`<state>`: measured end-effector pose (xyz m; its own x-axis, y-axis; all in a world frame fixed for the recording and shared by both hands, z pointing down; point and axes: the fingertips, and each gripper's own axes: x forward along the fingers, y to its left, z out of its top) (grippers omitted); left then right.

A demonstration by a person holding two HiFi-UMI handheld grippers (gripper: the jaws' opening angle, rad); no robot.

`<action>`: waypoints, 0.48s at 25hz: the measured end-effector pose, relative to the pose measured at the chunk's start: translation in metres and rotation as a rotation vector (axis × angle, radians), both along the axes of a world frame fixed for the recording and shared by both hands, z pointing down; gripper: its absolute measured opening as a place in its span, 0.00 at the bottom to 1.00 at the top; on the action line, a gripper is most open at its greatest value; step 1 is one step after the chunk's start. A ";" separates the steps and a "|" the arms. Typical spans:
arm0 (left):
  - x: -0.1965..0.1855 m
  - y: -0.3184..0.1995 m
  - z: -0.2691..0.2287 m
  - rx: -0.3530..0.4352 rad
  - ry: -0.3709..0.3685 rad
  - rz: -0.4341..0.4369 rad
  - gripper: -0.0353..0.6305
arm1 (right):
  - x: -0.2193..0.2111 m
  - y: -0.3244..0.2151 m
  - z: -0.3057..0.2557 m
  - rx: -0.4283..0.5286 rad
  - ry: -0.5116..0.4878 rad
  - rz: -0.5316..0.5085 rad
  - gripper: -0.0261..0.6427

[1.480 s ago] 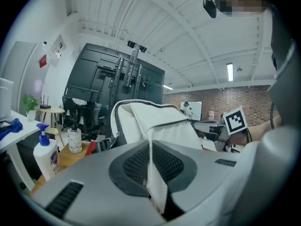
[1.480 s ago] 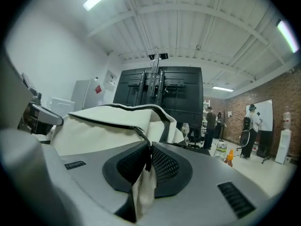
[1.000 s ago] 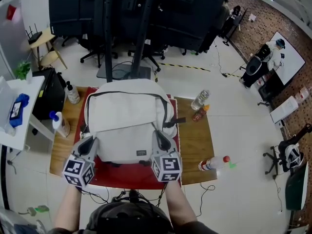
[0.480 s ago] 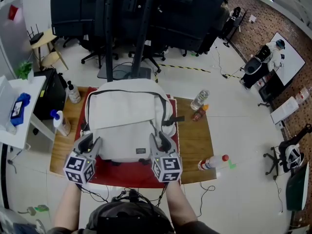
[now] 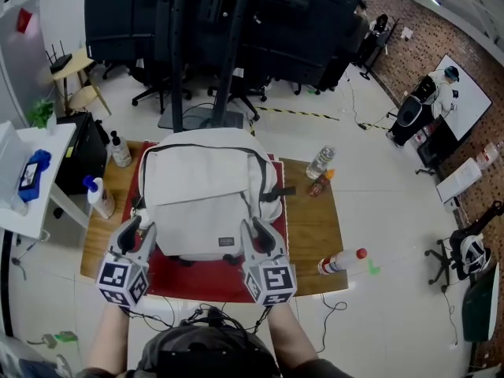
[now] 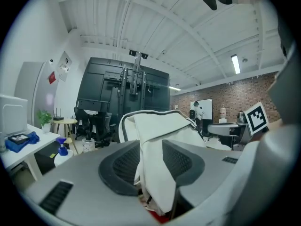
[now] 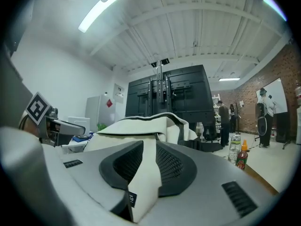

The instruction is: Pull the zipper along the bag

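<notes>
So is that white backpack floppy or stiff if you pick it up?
Probably floppy: the backpack has soft, creased cloth that droops in loose folds up close. It looks puffed up yet saggy, so likely light for its size. Pushed, it would probably squash and drag on the red mat rather than roll.

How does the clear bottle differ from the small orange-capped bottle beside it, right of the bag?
The clear bottle is taller; the orange-capped bottle is shorter. The clear bottle looks colourless, while the orange-capped bottle holds something dark red. Both stand upright, side by side, on the wooden table.
</notes>
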<state>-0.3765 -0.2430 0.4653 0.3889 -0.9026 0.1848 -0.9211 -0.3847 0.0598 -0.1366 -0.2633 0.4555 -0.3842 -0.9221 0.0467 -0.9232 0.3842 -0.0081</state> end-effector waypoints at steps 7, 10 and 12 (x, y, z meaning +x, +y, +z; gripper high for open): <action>-0.009 0.017 -0.019 0.065 0.021 -0.039 0.23 | -0.007 0.017 -0.018 0.050 -0.025 -0.024 0.08; -0.011 0.019 -0.013 0.054 0.030 -0.048 0.21 | -0.011 0.022 -0.018 0.051 -0.039 -0.041 0.08; -0.013 0.021 -0.011 0.049 0.033 -0.054 0.16 | -0.014 0.026 -0.017 0.054 -0.035 -0.045 0.08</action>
